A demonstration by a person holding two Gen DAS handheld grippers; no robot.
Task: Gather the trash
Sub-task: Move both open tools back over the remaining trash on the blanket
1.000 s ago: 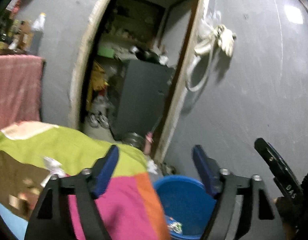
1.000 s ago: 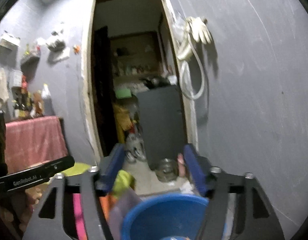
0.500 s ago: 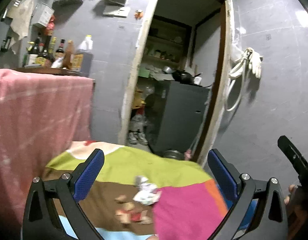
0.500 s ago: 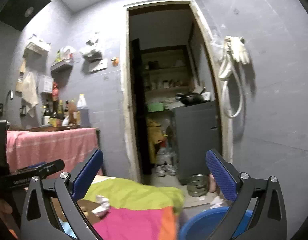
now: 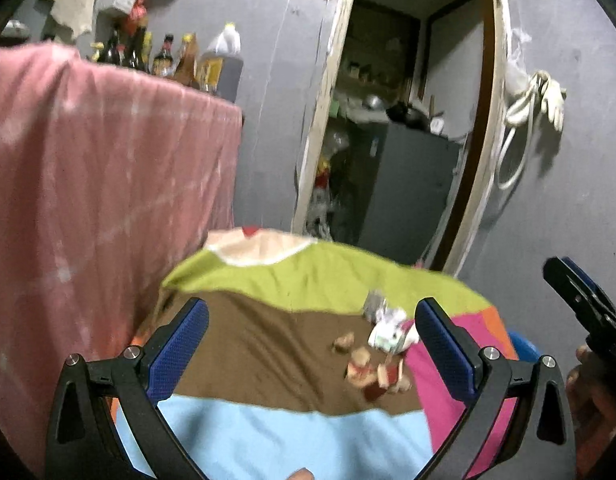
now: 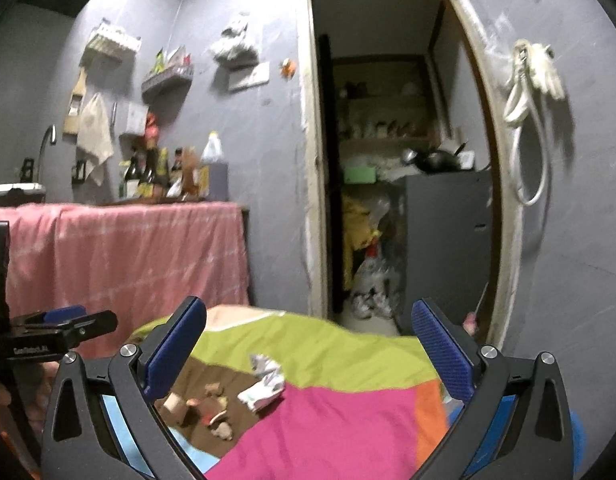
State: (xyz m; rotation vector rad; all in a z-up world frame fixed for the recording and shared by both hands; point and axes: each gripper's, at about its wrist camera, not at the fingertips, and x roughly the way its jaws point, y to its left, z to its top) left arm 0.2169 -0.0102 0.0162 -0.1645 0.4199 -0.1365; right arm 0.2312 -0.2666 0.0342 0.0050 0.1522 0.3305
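Observation:
A crumpled white wrapper lies on a table covered with a colour-block cloth. Several small brown and red scraps lie just in front of it. The wrapper and the scraps also show in the right wrist view. My left gripper is open and empty above the cloth, left of the trash. My right gripper is open and empty, above the wrapper. A blue bin shows partly at the table's right edge.
A pink-draped counter with several bottles stands left of the table. An open doorway with a dark cabinet is behind. A hose and gloves hang on the grey wall at right.
Both grippers have swung from the blue bin back over the table and opened wider. The left view has dropped closer to the cloth, with the trash now at its right.

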